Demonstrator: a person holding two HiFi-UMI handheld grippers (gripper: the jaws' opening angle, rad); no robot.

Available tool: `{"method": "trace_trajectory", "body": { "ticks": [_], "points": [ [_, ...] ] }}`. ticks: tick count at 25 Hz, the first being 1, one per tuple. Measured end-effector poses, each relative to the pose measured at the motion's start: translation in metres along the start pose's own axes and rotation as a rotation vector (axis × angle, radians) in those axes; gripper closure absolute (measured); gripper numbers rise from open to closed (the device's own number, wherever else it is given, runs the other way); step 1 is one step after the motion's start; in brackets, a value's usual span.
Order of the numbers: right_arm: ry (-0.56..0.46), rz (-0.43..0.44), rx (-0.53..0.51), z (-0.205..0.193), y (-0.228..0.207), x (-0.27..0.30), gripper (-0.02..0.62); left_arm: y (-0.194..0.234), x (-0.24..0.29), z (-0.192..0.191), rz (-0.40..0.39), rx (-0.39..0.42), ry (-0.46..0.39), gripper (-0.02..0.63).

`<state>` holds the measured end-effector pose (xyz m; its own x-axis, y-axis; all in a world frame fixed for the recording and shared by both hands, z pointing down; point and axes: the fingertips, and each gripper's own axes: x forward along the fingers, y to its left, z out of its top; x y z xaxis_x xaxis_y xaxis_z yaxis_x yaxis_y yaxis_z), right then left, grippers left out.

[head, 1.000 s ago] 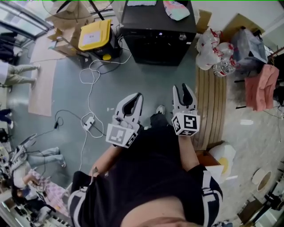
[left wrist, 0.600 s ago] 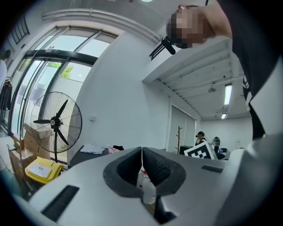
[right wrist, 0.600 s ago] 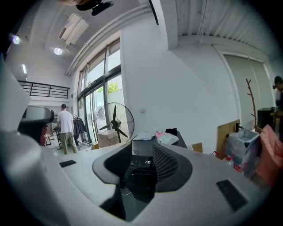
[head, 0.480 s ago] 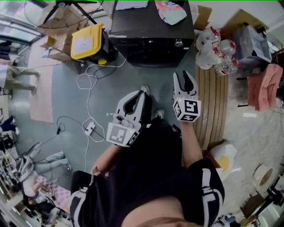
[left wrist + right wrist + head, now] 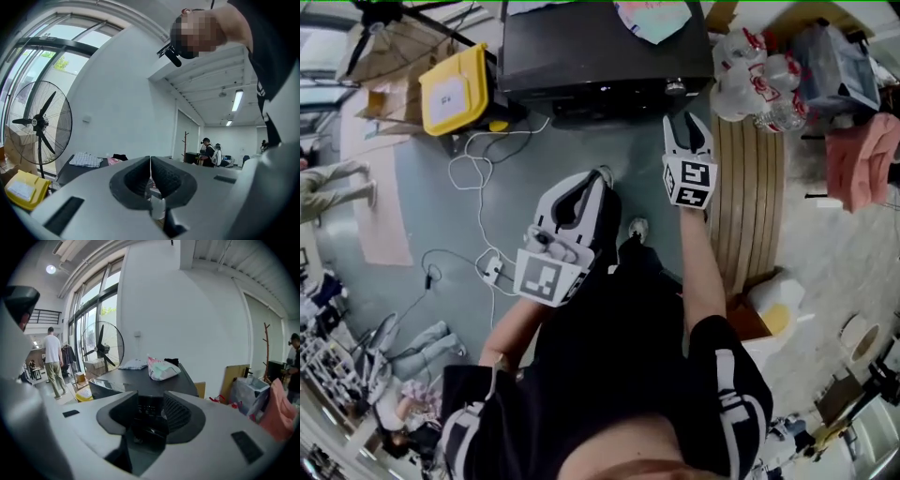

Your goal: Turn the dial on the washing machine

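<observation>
The black washing machine [image 5: 600, 52] stands at the top of the head view, and its silver dial [image 5: 676, 87] sits at the right end of the front panel. My right gripper [image 5: 687, 124] is stretched toward that dial, its tips a short way below it and not touching. Its jaws are opening, and in the right gripper view the right gripper [image 5: 151, 404] has only the machine's dark panel [image 5: 149, 411] showing through the gap. My left gripper [image 5: 596, 178] hangs lower and left, over the floor. In its own view the left gripper [image 5: 150, 161] is shut on nothing.
A yellow-lidded box [image 5: 450, 89] sits left of the machine, with white cables [image 5: 483, 169] and a power strip [image 5: 494, 270] on the floor. A wooden slatted board [image 5: 748, 197], bagged bottles [image 5: 759, 80] and pink cloth [image 5: 861, 159] lie to the right. A bag [image 5: 654, 17] rests on the machine.
The person has stepped toward the washing machine, which now sits nearer the grippers. My right gripper has reached forward to just short of the dial. The left gripper has stayed low.
</observation>
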<state>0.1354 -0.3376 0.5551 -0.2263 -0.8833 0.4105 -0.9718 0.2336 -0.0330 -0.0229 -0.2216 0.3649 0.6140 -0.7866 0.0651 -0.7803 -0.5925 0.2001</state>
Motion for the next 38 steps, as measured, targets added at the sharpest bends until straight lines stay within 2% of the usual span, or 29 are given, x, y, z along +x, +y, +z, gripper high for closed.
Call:
{"method": "trace_trajectory", "body": {
  "ticks": [4,8,13,15,19,23,24,27,28,30,38],
  "points": [
    [0.111,-0.050,-0.047,-0.051,-0.032,0.074,0.358,0.020,0.039,-0.023,-0.017,-0.008,0.020,0.582],
    [0.169,-0.094,-0.118,-0.086,-0.056,0.128,0.329,0.034,0.067,-0.046,-0.021,-0.031,0.028,0.582],
    [0.214,-0.159,-0.296,-0.108,-0.082,0.169,0.299,0.040,0.095,-0.068,-0.026,-0.050,0.055,0.582],
    [0.195,-0.168,-0.306,-0.108,-0.082,0.174,0.294,0.043,0.100,-0.072,-0.027,-0.055,0.058,0.582],
    [0.153,-0.124,-0.127,-0.109,-0.083,0.173,0.308,0.048,0.105,-0.075,-0.026,-0.063,0.059,0.581],
    [0.131,-0.099,-0.043,-0.111,-0.086,0.175,0.308,0.048,0.104,-0.075,-0.022,-0.070,0.050,0.581],
    [0.126,-0.085,0.005,-0.112,-0.087,0.174,0.308,0.048,0.103,-0.075,-0.021,-0.072,0.051,0.581],
    [0.085,-0.004,0.270,-0.113,-0.093,0.174,0.310,0.051,0.100,-0.075,-0.013,-0.083,0.050,0.581],
    [0.072,0.013,0.312,-0.113,-0.094,0.174,0.309,0.051,0.100,-0.076,-0.010,-0.085,0.049,0.581],
    [0.066,0.013,0.267,-0.113,-0.094,0.173,0.308,0.050,0.099,-0.076,-0.007,-0.086,0.048,0.581],
    [0.122,-0.085,-0.092,-0.116,-0.080,0.171,0.278,0.050,0.091,-0.076,-0.003,-0.084,0.046,0.583]
  ]
}}
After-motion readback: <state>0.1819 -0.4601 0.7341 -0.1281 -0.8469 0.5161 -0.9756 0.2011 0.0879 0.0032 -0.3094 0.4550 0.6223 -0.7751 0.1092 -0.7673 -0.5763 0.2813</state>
